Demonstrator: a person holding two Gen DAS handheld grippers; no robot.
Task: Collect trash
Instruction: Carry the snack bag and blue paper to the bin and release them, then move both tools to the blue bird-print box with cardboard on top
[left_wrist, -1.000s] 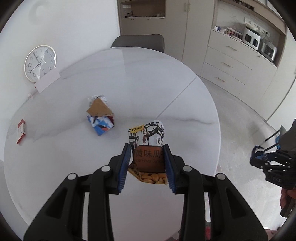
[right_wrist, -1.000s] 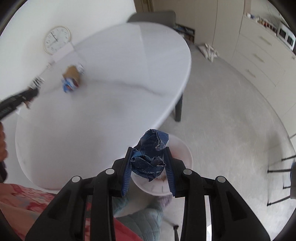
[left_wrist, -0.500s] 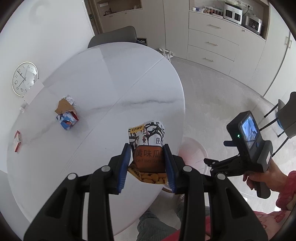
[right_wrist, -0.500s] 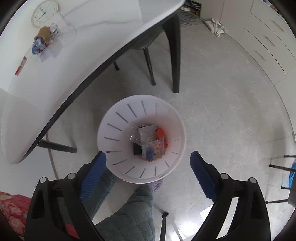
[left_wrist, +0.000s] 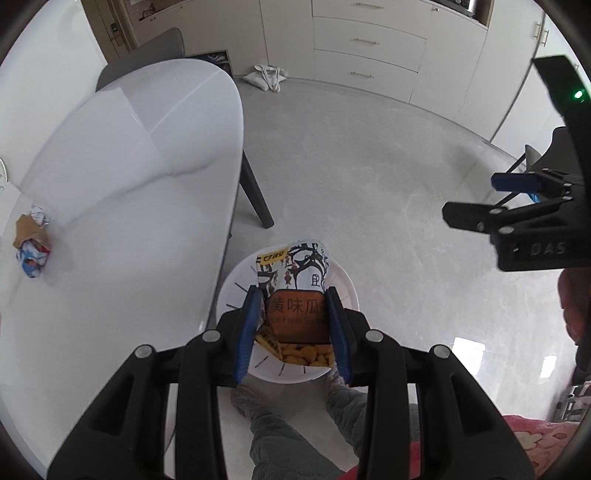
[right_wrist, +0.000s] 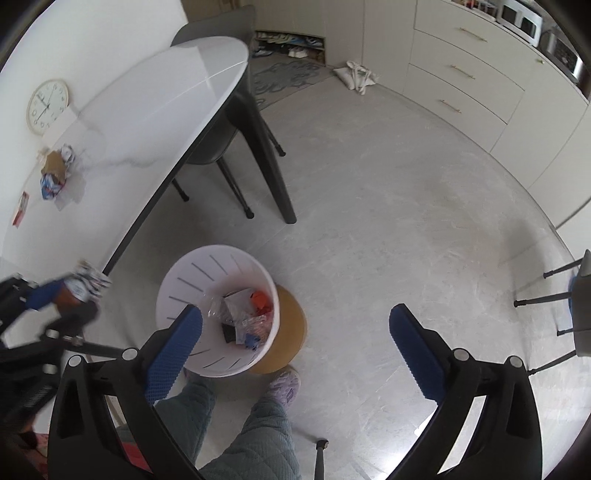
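Observation:
My left gripper (left_wrist: 291, 325) is shut on a snack bag (left_wrist: 295, 291) with black-and-white print and an orange label, and holds it over the white trash bin (left_wrist: 343, 280) on the floor. My right gripper (right_wrist: 295, 343) is open and empty, off to the right of the bin (right_wrist: 173, 284), which holds several wrappers. The left gripper with the bag also shows at the left of the right wrist view (right_wrist: 74, 291). A crumpled blue wrapper with a cardboard piece (left_wrist: 31, 240) lies on the white table (left_wrist: 129, 184); it also shows in the right wrist view (right_wrist: 55, 173).
A dark chair (right_wrist: 218, 144) stands under the table's far end. A round wooden stool (right_wrist: 291, 325) sits behind the bin. The person's legs and slippers (right_wrist: 284, 384) are below. Cabinets (left_wrist: 369, 48) line the far wall. A small red card (right_wrist: 20, 208) lies on the table.
My left gripper has carried the snack bag off the table to above the bin. My right gripper opened, dropped the blue wrapper into the bin, and has since pulled back to the right.

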